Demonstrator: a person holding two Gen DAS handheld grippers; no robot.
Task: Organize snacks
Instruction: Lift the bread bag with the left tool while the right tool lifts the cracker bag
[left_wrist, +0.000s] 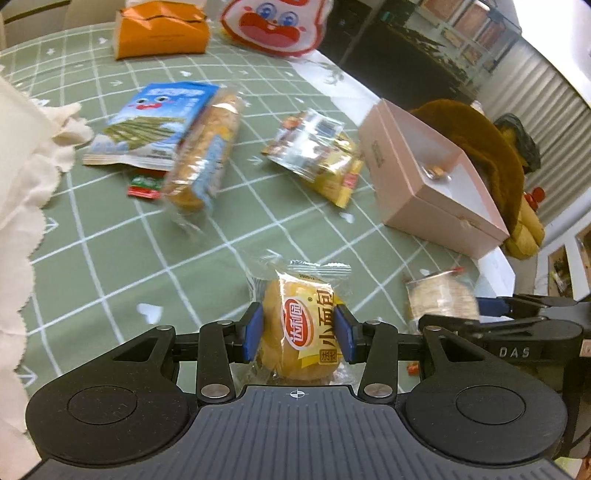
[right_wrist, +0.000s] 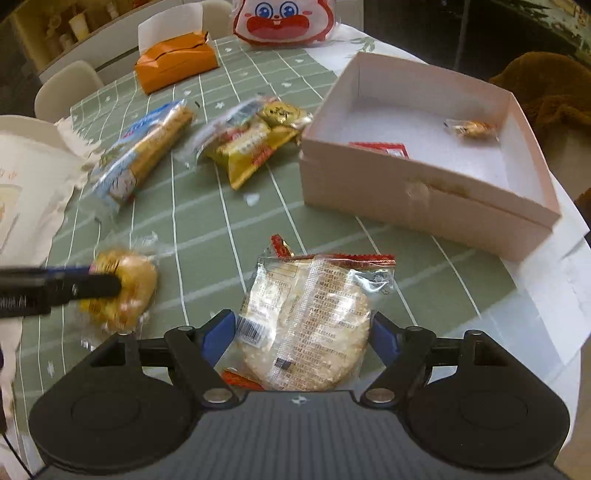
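Note:
My left gripper (left_wrist: 299, 334) is shut on a small wrapped yellow bread bun (left_wrist: 301, 325) and holds it over the green checked tablecloth (left_wrist: 110, 258); the bun also shows in the right wrist view (right_wrist: 125, 288). My right gripper (right_wrist: 304, 328) is shut on a clear pack of round rice crackers (right_wrist: 310, 321), which also shows in the left wrist view (left_wrist: 439, 299). An open pink box (right_wrist: 406, 195) stands to the right, holding a gold wrapped candy (right_wrist: 471, 129) and a red packet (right_wrist: 384, 149). The box also shows in the left wrist view (left_wrist: 417, 184).
Loose on the cloth lie a blue snack bag (left_wrist: 147, 122), a long biscuit pack (right_wrist: 144, 155) and a pile of yellow packets (right_wrist: 255, 144). An orange tissue box (right_wrist: 175, 61) and a cartoon-face bag (right_wrist: 284, 22) stand at the back. White cloth (left_wrist: 22, 184) lies at left.

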